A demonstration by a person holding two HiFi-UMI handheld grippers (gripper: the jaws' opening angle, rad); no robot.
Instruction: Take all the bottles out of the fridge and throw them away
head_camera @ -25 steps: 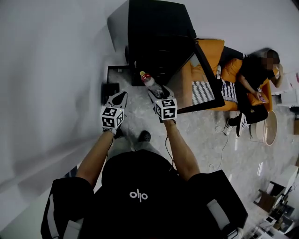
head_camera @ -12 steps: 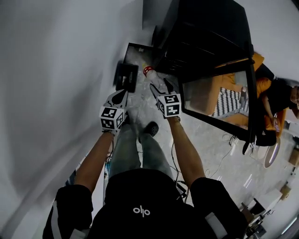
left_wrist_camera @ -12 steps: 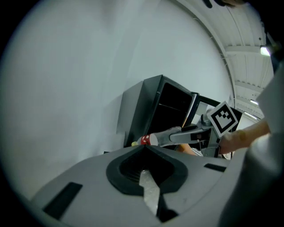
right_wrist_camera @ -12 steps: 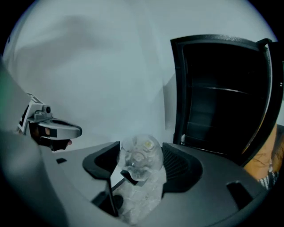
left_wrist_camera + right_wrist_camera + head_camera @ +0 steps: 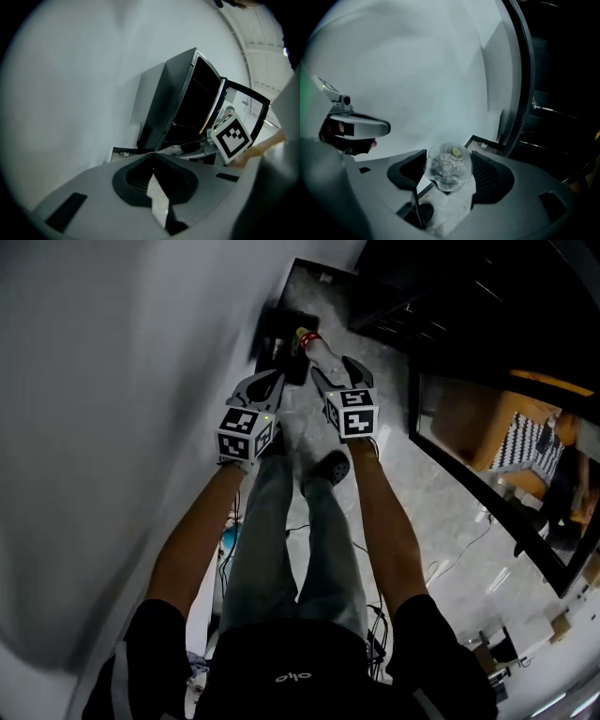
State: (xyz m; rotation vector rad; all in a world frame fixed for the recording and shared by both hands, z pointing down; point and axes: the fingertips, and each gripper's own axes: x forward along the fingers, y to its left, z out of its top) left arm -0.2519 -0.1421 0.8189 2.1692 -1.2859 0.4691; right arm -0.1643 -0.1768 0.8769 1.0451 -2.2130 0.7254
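The clear bottle (image 5: pixel 449 168) is clamped in your right gripper (image 5: pixel 339 374), its red-banded end showing against a dark box (image 5: pixel 277 324) at the floor's edge by the wall (image 5: pixel 112 381). Your left gripper (image 5: pixel 153 158), just beside it, is closed on nothing. The open fridge (image 5: pixel 487 296) crowds your right side. No print on the bottle is legible; your shirt (image 5: pixel 291 677) reads "olo".

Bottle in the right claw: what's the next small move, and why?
Probably ease the right claw forward until the bottle hangs over the black box ahead, likely the bin. The claw grips the bottle, whose cap only reaches that box's edge in the head view.
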